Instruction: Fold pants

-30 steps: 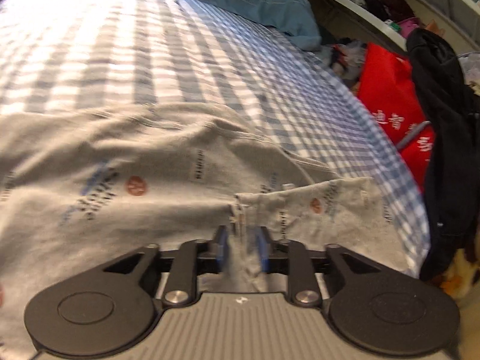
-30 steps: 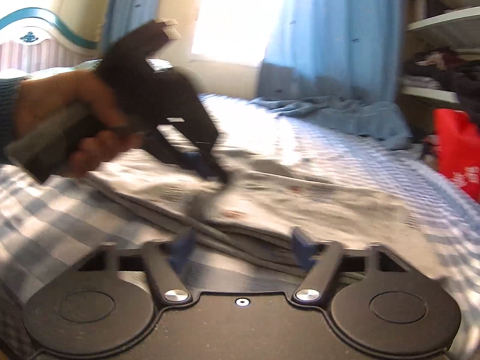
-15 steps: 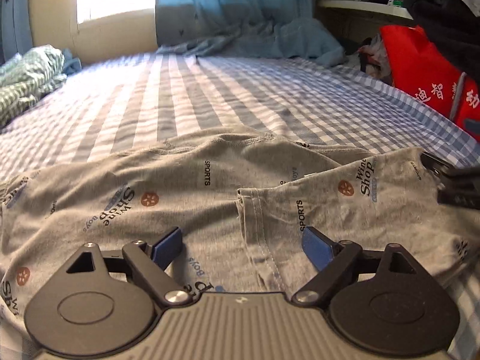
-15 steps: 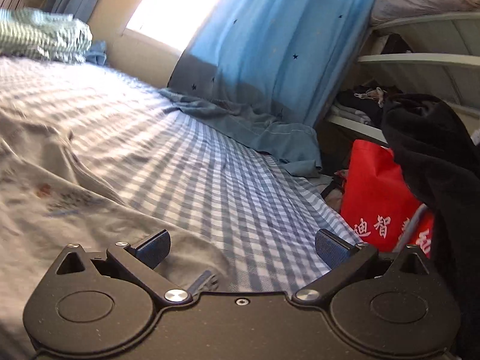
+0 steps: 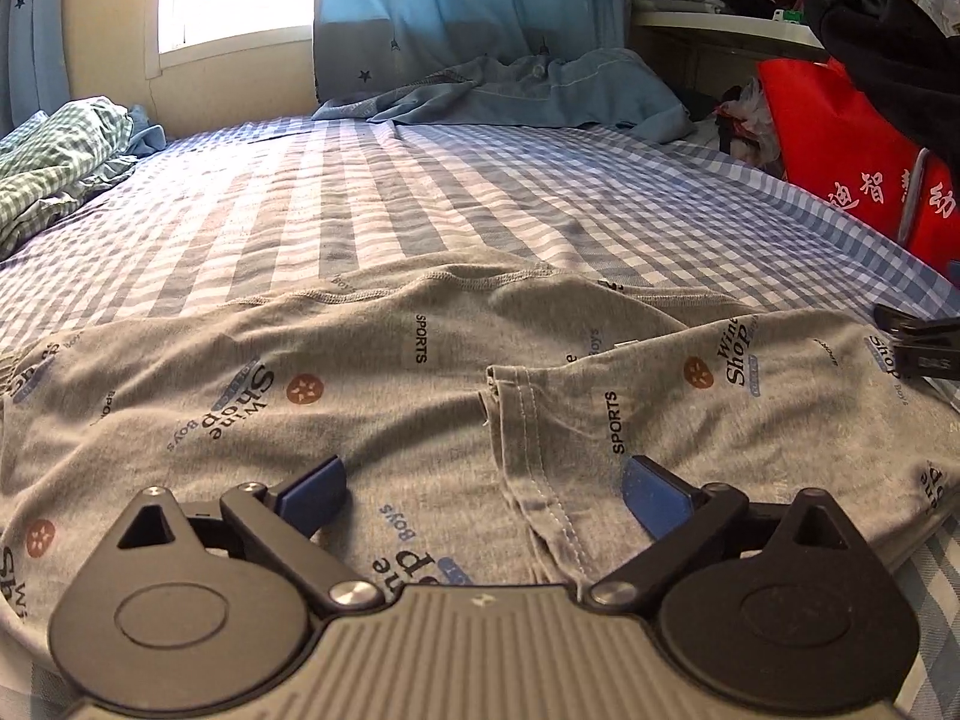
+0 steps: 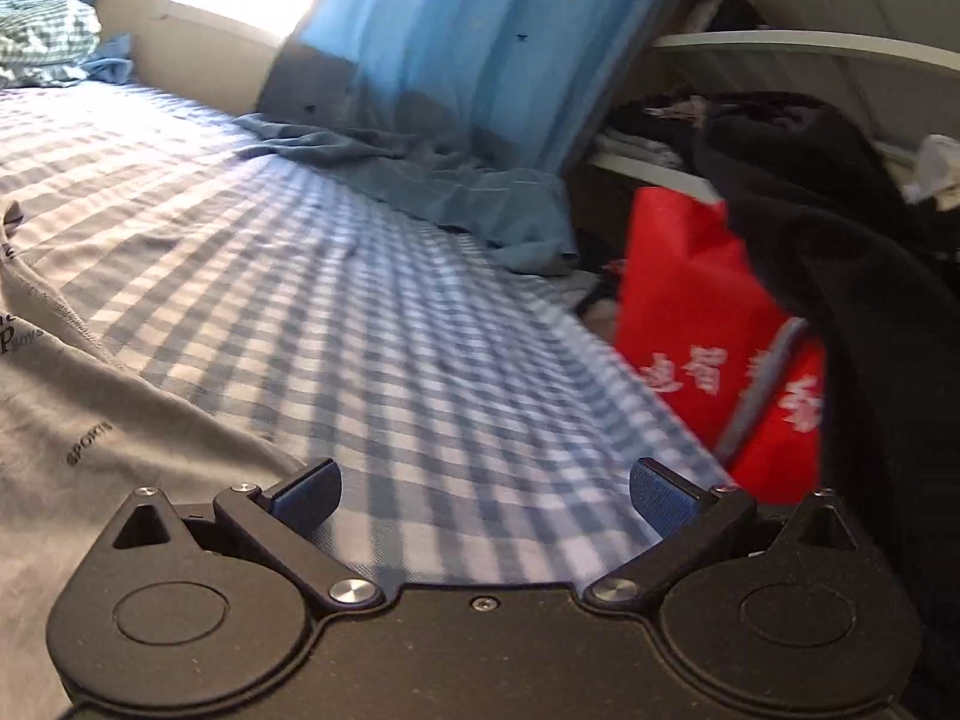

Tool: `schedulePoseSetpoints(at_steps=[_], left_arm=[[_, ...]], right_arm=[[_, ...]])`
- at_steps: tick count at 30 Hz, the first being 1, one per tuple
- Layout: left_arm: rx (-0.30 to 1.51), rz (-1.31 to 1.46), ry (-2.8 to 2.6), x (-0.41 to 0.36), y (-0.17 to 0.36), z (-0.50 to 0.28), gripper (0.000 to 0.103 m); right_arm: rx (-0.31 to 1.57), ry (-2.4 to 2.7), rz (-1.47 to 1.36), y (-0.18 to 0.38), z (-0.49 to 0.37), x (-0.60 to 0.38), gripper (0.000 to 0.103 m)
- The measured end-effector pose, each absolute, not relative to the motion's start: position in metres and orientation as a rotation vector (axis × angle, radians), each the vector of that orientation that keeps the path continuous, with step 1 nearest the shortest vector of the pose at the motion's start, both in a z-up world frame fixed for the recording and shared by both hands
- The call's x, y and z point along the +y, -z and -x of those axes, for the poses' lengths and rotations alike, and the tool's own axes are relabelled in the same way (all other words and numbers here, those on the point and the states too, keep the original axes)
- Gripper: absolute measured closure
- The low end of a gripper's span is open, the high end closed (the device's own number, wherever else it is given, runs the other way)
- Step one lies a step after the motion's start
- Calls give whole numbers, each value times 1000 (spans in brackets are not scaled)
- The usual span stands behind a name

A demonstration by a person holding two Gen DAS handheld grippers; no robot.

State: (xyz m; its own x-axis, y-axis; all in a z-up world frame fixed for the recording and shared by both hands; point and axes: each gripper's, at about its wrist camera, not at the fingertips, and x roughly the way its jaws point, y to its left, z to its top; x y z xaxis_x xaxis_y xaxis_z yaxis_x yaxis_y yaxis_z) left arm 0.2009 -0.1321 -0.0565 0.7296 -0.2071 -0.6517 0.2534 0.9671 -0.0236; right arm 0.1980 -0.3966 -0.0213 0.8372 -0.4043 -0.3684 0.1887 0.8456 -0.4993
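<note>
Grey printed pants lie spread on the blue checked bed sheet, with one leg folded over so its stitched hem runs down the middle. My left gripper hovers low over that hem. Its jaws are opening wide and the cloth lies flat beneath them, not pinched. In the right wrist view only the pants' edge shows at the left. My right gripper stands open over bare sheet beside the pants, with nothing between its fingers. Its black tip shows at the pants' right end.
A red bag and a black garment hang just past the bed's right edge. Rumpled blue cloth lies at the far end under the curtain. Green checked bedding is heaped at the far left.
My left jaws have let go of the pants' hem and spread wide. My right gripper has swung right, away from the pants and the other hand, toward the bed's edge.
</note>
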Motion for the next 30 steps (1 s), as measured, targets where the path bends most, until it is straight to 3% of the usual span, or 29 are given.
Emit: schedulePoseSetpoints(at_steps=[6, 11, 17, 30], left_arm=[[712, -70, 291, -133, 47, -174, 1], [693, -75, 259, -126, 56, -159, 1], [689, -70, 257, -112, 48, -146, 1], [722, 171, -24, 50, 30, -115, 1]], right_arm=[[433, 266, 466, 16, -113, -376, 1], [467, 351, 432, 46, -87, -386, 1], [454, 404, 335, 29, -80, -388, 1], [404, 239, 448, 23, -111, -288, 1]])
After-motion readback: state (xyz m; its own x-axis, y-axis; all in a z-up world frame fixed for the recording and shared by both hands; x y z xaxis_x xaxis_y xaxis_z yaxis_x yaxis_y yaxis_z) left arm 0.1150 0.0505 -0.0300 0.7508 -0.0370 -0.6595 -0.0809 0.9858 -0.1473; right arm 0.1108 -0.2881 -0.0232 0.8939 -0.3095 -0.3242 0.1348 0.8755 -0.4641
